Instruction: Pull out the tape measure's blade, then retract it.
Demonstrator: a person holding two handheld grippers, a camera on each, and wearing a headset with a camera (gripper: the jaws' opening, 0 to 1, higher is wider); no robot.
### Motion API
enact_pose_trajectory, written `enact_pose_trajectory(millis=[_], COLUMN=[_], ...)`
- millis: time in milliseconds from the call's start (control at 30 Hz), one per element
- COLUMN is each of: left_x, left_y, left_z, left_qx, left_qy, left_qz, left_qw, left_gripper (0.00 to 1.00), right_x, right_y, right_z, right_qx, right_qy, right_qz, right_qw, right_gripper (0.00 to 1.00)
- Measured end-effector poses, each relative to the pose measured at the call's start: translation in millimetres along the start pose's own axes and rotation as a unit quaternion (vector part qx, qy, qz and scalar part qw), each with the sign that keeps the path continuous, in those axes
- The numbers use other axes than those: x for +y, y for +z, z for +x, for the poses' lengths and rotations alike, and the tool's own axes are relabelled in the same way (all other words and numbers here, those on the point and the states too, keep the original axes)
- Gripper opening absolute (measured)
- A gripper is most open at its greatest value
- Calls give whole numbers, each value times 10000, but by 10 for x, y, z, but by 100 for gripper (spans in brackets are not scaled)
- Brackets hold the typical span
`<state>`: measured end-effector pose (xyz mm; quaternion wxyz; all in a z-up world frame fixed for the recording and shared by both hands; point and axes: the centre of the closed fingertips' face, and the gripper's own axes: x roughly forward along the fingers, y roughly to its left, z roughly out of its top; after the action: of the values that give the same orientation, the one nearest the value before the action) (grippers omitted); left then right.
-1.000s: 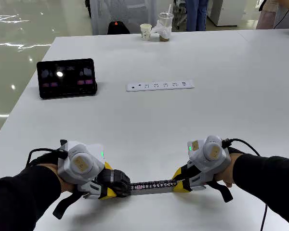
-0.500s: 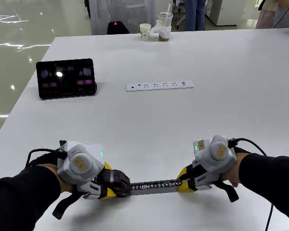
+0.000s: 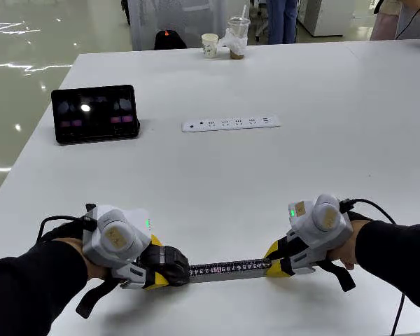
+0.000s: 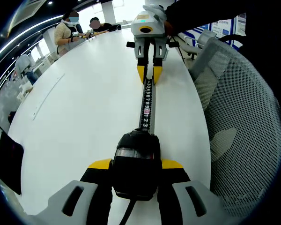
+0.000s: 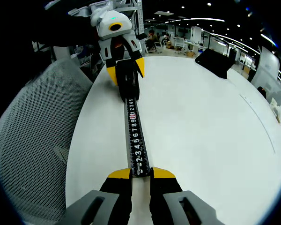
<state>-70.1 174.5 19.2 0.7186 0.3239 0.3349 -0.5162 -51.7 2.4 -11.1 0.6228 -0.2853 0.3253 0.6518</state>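
The black tape measure case (image 3: 166,264) lies at the table's near edge, and my left gripper (image 3: 162,269) is shut on it; the case (image 4: 136,161) sits between the yellow-tipped jaws in the left gripper view. Its dark blade (image 3: 227,267) with white numbers runs rightward to my right gripper (image 3: 271,261), which is shut on the blade's end (image 5: 140,171). In the right gripper view the blade (image 5: 134,136) stretches flat over the table to the case (image 5: 128,77). In the left gripper view the blade (image 4: 146,102) reaches the right gripper (image 4: 149,71).
A black tablet (image 3: 95,113) stands at the left of the white table (image 3: 217,175). A white power strip (image 3: 229,123) lies mid-table, with cups (image 3: 226,42) at the far edge. A grey mesh chair (image 4: 241,117) sits close behind the near edge. People stand at the far side.
My right gripper has moved to the right with the blade's end, so more blade is out of the case. The left gripper and case have stayed put.
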Motion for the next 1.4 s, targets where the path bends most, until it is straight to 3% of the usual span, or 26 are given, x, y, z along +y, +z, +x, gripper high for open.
enact_pose_trajectory(millis=[933,1400], left_x=[3,0], left_y=[-10,-10], left_z=[10,8], left_qx=[0,7], left_qy=[13,21], left_qz=[6,9], left_qw=[10000,10000], left_gripper=[31,31], right_x=[1,-2], right_y=[-221,-341], right_z=[-134,-284], right_qx=[-17,55], right_qy=[-106,-160], right_qz=[30,58], right_qw=[9999,9998], right_gripper=[10,10])
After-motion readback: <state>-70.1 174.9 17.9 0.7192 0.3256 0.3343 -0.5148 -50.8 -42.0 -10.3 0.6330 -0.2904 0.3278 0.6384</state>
